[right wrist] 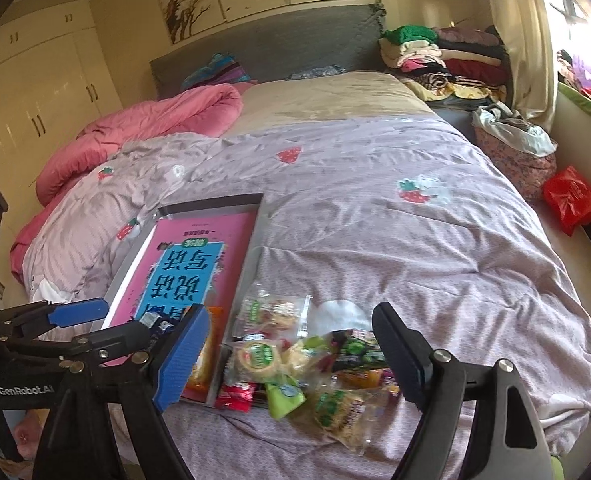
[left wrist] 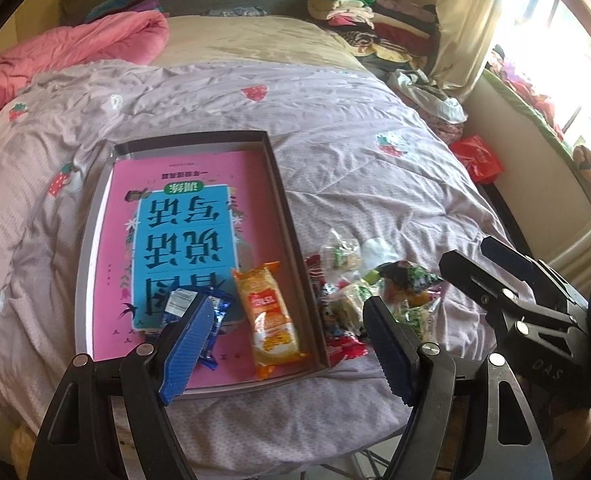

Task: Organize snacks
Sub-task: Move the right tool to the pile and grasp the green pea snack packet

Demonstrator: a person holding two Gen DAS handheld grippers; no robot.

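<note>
Two snacks, orange packet & blue packet, in tray betw. left gripper fingers, spread, empty. Snack pile on bed betw. right gripper fingers, also spread.

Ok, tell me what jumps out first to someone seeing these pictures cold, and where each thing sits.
The pink book with the big blue panel grabs the eye first, lying flat in the shallow grey tray on the strawberry-print quilt. Next comes the heap of bright snack packets on the quilt just right of the tray. An orange snack packet and a blue one already lie in the tray.
</note>
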